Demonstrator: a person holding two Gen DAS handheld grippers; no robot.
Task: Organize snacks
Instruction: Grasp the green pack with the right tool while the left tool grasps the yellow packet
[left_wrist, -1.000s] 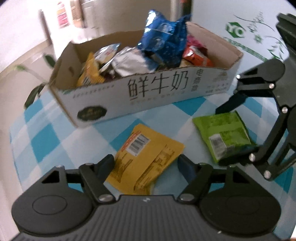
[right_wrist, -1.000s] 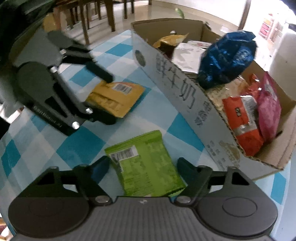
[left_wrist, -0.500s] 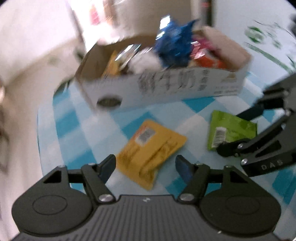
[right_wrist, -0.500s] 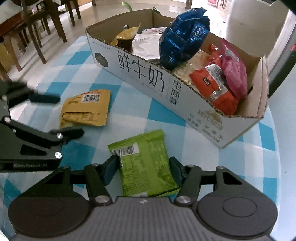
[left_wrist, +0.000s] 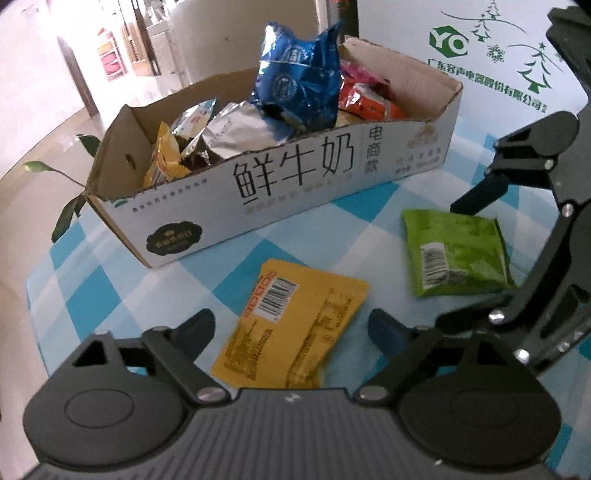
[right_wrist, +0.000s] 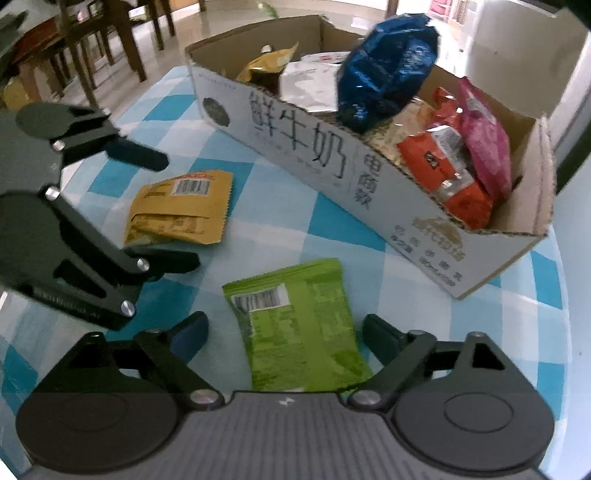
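1. Yellow first: the yellow packet (left_wrist: 291, 328) lies flat on the checked cloth (left_wrist: 110, 291) that covers the bench, barcode side up, just in front of the cardboard box (left_wrist: 280, 188).
2. The left gripper (left_wrist: 291, 326) hangs right over that packet, and its jaws are opening as we look. The packet sits between the two fingertips (left_wrist: 195, 328), but neither one presses on it.
3. Over to the other side: the green packet (right_wrist: 295, 325) lies flat on the cloth too, barcode up, near the front wall of the box.
4. The right gripper (right_wrist: 286, 330) is above it, jaws opening. The packet lies between the fingertips, untouched by either.
5. From the left camera the right gripper shows at the right edge, one finger beyond the far edge of the green packet and one at its near edge.
6. From the right camera the left gripper shows at the left edge, its two fingers straddling the yellow packet.
7. The two packets lie side by side, apart from each other, and neither touches the box.
8. The box is open on top and crowded: a blue bag (left_wrist: 299, 77) stands tallest in the middle, a silver bag (left_wrist: 236, 129) and a small yellow bag (left_wrist: 162, 162) sit toward one end, and an orange bag (right_wrist: 447, 173) and a pink bag (right_wrist: 484, 140) fill the other end.
9. Wooden chairs (right_wrist: 99, 40) stand on the floor beyond the bench.
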